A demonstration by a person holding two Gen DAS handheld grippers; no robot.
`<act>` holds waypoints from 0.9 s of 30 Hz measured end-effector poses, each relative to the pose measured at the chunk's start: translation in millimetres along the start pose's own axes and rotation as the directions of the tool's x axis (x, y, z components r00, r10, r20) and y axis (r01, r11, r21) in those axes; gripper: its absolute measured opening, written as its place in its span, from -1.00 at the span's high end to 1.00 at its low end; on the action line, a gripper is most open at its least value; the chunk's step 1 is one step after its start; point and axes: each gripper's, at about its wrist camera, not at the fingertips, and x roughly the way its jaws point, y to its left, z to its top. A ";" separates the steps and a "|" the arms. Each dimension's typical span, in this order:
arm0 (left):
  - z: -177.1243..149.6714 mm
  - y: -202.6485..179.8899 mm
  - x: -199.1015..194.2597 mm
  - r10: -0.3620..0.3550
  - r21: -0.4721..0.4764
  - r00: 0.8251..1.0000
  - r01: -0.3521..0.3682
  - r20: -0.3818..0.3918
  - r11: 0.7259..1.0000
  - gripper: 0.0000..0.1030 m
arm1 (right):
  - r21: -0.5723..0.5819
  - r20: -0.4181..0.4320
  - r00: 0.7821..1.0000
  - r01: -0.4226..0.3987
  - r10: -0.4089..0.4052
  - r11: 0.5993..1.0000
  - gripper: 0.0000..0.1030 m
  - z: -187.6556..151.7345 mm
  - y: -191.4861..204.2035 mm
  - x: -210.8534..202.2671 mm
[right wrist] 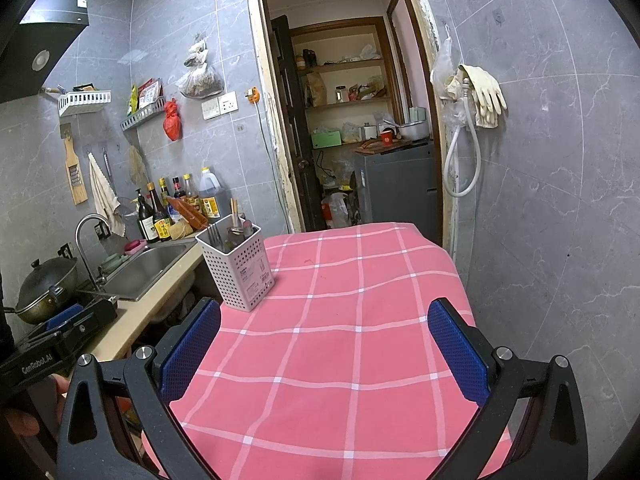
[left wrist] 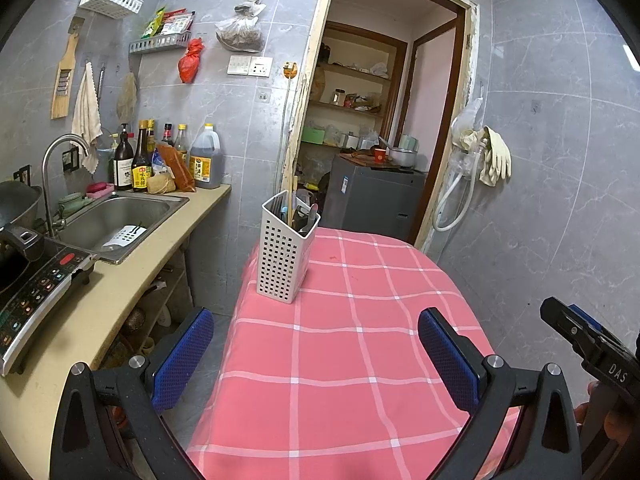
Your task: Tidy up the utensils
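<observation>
A white perforated utensil holder (left wrist: 287, 247) stands upright on the far left corner of the table with the pink checked cloth (left wrist: 352, 344). Chopsticks, a spoon and other utensils stick out of its top. It also shows in the right wrist view (right wrist: 239, 265), with forks and spoons inside. My left gripper (left wrist: 316, 344) is open and empty, held above the near part of the table. My right gripper (right wrist: 324, 344) is open and empty, also above the near part of the table. The right gripper's body shows at the right edge of the left wrist view (left wrist: 592, 344).
A counter (left wrist: 132, 280) runs along the left with a steel sink (left wrist: 116, 220), a tap, sauce bottles (left wrist: 140, 160) and an induction cooker (left wrist: 36, 292). A wok (right wrist: 44, 288) sits on the stove. A doorway (left wrist: 380, 120) behind the table opens onto shelves and a grey fridge. Tiled wall on the right.
</observation>
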 end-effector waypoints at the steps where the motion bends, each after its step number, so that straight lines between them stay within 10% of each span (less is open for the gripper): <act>1: 0.1 0.2 0.4 -0.001 0.001 1.000 0.001 0.001 1.000 -1.00 | 0.000 0.000 1.000 -0.001 0.001 1.000 -0.98 0.0 -0.1 0.0; 27: 3.4 2.9 -0.9 0.003 -0.001 1.000 -0.003 0.003 1.000 -1.00 | -0.001 0.001 1.000 0.000 0.000 1.000 -0.98 -0.9 1.4 0.5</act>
